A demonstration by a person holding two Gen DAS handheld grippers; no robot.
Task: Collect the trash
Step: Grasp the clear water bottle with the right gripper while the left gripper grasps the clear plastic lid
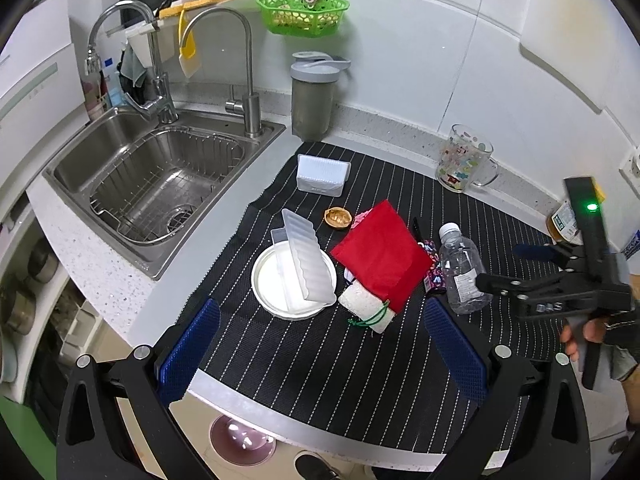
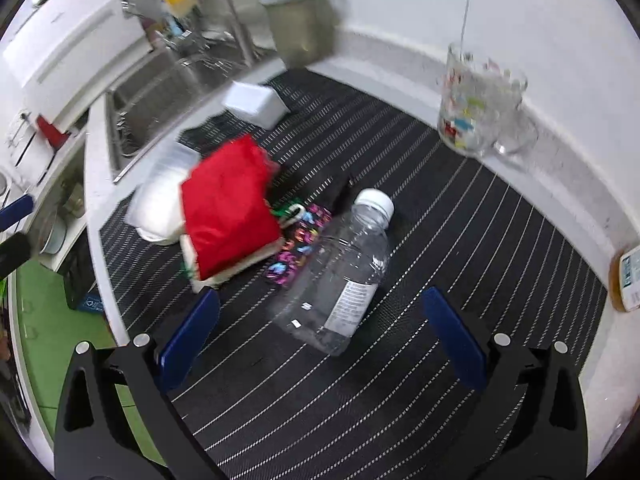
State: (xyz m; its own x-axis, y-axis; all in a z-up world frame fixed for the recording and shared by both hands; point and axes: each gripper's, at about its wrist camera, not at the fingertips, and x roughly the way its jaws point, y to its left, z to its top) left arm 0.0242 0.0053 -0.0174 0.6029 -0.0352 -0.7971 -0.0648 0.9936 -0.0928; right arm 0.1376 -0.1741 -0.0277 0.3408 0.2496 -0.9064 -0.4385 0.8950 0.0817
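Lying on its side on the black pinstriped mat (image 2: 460, 240), the clear empty plastic bottle with a white cap (image 2: 340, 276) sits between your right gripper's (image 2: 322, 336) wide-open blue fingers (image 2: 454, 336), untouched. Just left of the bottle, a red cloth pouch (image 1: 382, 256) rests over a patterned wrapper (image 2: 298, 240). Your left gripper (image 1: 322, 344) hangs near the mat's near edge, jaws spread wide, empty. Far right stands a printed glass mug (image 1: 464, 162).

A home kitchen: steel sink (image 1: 156, 184), faucets (image 1: 240, 60), countertop, dish sponges.
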